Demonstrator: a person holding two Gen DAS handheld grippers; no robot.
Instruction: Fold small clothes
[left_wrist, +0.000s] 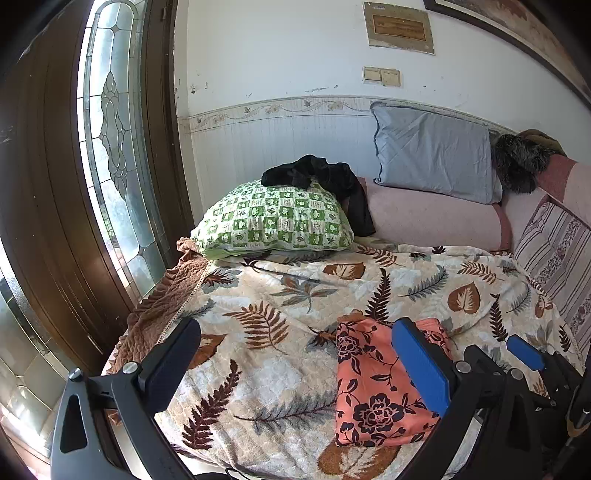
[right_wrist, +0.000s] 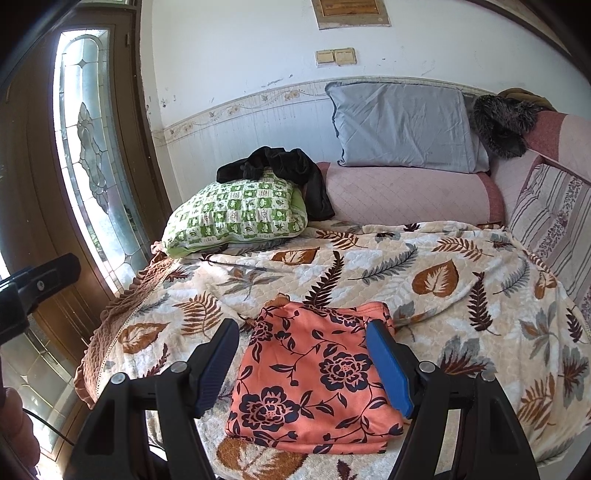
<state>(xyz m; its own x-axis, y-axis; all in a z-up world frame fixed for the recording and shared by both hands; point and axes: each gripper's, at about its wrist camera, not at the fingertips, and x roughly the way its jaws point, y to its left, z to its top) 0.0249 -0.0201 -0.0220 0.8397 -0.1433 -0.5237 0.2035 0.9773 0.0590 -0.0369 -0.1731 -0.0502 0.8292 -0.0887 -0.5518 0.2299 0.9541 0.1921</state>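
An orange garment with dark flowers (right_wrist: 314, 380) lies folded into a neat rectangle on the leaf-patterned blanket (right_wrist: 443, 314), near the bed's front edge. My right gripper (right_wrist: 303, 365) stands open over it. In this view its fingers frame the fabric on both sides without pressing on it. My left gripper (left_wrist: 299, 354) is open to the left of the garment (left_wrist: 376, 387), with only blanket between its fingers. A crumpled black garment (left_wrist: 317, 173) is draped over the green checked pillow (left_wrist: 273, 221).
A grey pillow (right_wrist: 402, 125) leans on the wall above a pink bolster (right_wrist: 399, 195). A dark furry item (right_wrist: 498, 122) and a striped cushion (right_wrist: 554, 221) sit at the right. A wooden door with leaded glass (left_wrist: 110, 147) borders the bed's left side.
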